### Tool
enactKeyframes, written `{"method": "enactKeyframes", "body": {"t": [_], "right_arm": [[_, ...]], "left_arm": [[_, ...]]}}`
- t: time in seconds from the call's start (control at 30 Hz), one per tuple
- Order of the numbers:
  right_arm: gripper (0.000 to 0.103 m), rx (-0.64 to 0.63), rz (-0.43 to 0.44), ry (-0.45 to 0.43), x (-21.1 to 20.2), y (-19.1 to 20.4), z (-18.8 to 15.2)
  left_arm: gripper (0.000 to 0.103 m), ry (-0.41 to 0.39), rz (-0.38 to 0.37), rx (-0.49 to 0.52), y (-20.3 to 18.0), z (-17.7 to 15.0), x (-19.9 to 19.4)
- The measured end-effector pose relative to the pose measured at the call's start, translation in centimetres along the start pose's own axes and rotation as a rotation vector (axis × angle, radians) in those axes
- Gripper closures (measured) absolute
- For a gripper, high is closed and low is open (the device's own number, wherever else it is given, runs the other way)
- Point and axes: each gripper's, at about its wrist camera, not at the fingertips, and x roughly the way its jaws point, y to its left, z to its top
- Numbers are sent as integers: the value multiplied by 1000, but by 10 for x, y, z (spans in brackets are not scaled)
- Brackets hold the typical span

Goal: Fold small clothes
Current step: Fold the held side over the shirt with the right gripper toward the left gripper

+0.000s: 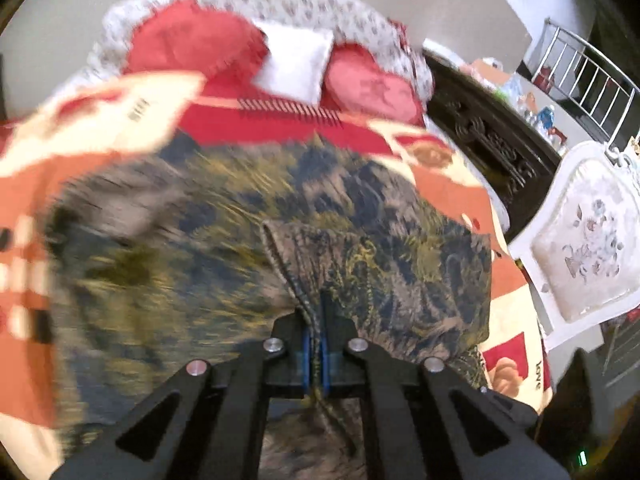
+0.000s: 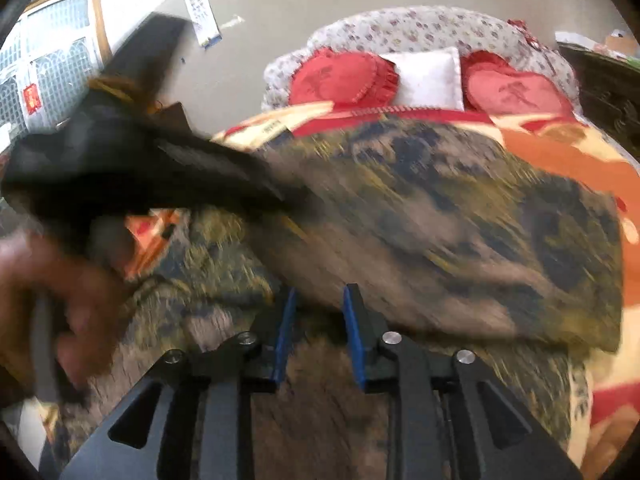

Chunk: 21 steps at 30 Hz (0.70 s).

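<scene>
A patterned garment (image 1: 248, 216) in muted brown, navy and mustard yellow lies spread over a bed covered by a red, orange and cream bedspread (image 1: 32, 208). Much of the cloth is blurred.

In the left wrist view, the left hand-held gripper (image 1: 316, 320) has its blue-padded jaws closed tight, pinching a raised fold of the garment's edge between them. The fold rises from the jaws as a narrow ridge.

In the right wrist view, the right hand-held gripper (image 2: 318, 312) has its jaws partly apart. Its blue pads (image 2: 285, 340) stand clear of each other above the garment, with cloth visible behind the gap; no fabric is clearly pinched. To the left in this view, a person's hand (image 2: 60, 300) grips the handle of the other black gripper, which reaches across to the garment.

At the head of the bed sit two red heart-shaped cushions (image 2: 340, 76) with a white pillow (image 2: 428, 76) between them, against a floral headboard (image 2: 420, 26). A white upholstered chair (image 1: 584, 236) stands beside the bed.
</scene>
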Motion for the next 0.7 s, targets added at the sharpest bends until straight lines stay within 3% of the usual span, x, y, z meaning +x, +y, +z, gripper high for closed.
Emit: {"method": "enactKeyframes", "body": {"t": [0.1, 0.2, 0.37, 0.5, 0.63, 0.7], "right_arm": [[75, 57, -23, -10, -7, -11, -6], [75, 74, -32, -4, -8, -15, -11], [75, 120, -38, 28, 1, -26, -11], [75, 148, -23, 26, 2, -31, -10], [75, 200, -23, -32, -17, -47, -2], [75, 167, -56, -72, -31, -55, 9]], "left_arm": [[99, -48, 55, -30, 32, 0, -29], [99, -62, 182, -56, 71, -4, -43], [99, 12, 251, -154, 137, -17, -32], [95, 79, 278, -57, 136, -27, -5], [59, 28, 348, -72, 140, -31, -18], [52, -55, 421, -90, 146, -33, -41]]}}
